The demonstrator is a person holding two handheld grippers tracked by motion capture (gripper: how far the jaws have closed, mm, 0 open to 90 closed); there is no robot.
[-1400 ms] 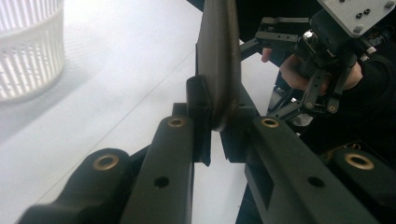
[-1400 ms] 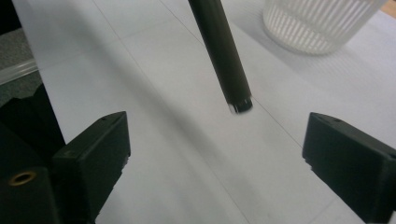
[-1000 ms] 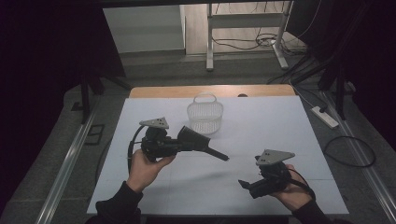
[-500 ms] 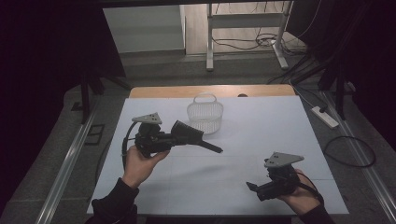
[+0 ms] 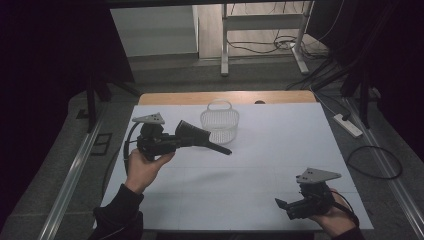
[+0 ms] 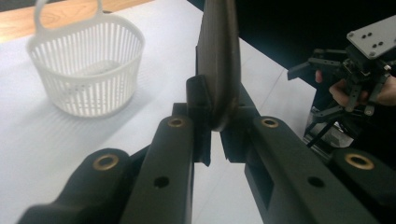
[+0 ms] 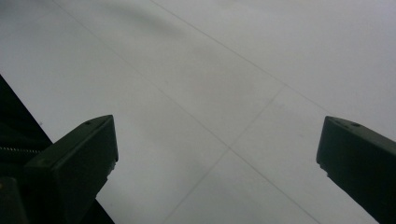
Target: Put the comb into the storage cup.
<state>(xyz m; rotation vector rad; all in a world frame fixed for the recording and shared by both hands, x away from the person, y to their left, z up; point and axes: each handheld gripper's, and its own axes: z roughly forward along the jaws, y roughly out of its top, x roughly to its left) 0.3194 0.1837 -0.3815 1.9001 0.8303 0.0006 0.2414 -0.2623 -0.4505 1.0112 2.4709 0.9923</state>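
My left gripper (image 5: pixel 177 137) is held above the left part of the white table (image 5: pixel 280 145), shut on a black utensil (image 5: pixel 200 137) with a broad head and a thin handle that points right. In the left gripper view the utensil (image 6: pixel 219 60) stands edge-on, pinched between the jaws of my left gripper (image 6: pixel 215 126). A white slatted basket (image 5: pixel 220 122) with a loop handle stands just beyond the utensil; the left gripper view shows this basket (image 6: pixel 88 65) empty. My right gripper (image 5: pixel 282 207) is low at the near right corner, open, with bare table between its jaws (image 7: pixel 217 154).
A wooden strip (image 5: pixel 175 97) runs along the table's far edge. On the floor to the right lie a power strip (image 5: pixel 347 125) and cables. A metal frame (image 5: pixel 225 40) stands beyond the table. My right gripper (image 6: pixel 313 91) also appears in the left gripper view.
My left gripper has carried the utensil farther from me, closer to the basket. My right gripper has drawn back toward the near right corner.
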